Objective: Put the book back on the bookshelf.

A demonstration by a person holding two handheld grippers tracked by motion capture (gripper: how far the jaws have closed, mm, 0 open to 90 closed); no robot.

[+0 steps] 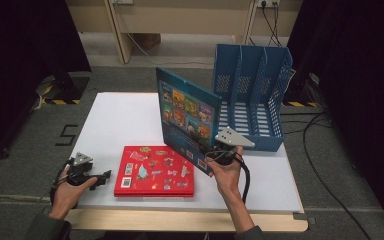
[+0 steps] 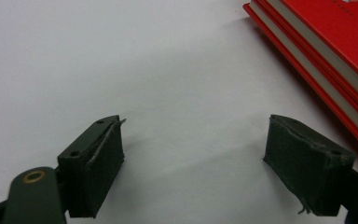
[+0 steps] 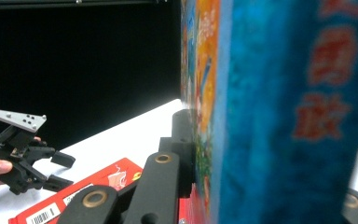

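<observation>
A blue picture book [image 1: 187, 112] stands upright on edge near the middle of the white table [image 1: 115, 120], with my right gripper [image 1: 213, 155] shut on its lower near corner. In the right gripper view the blue book [image 3: 270, 112] rises between the black jaws of my right gripper [image 3: 261, 186], spine toward the camera. A red book [image 1: 155, 170] lies flat at the table's front. To its left my left gripper [image 1: 104, 178] rests low, open and holding nothing. The left gripper view has my left gripper [image 2: 193, 163] over bare table, the red book [image 2: 335, 37] beyond its right jaw.
A blue slotted file holder [image 1: 252, 95] stands at the back right of the table, just behind the upright book. Bare white tabletop [image 2: 121, 56] stretches at the back left. In the right gripper view the left gripper [image 3: 63, 171] shows, held in a hand.
</observation>
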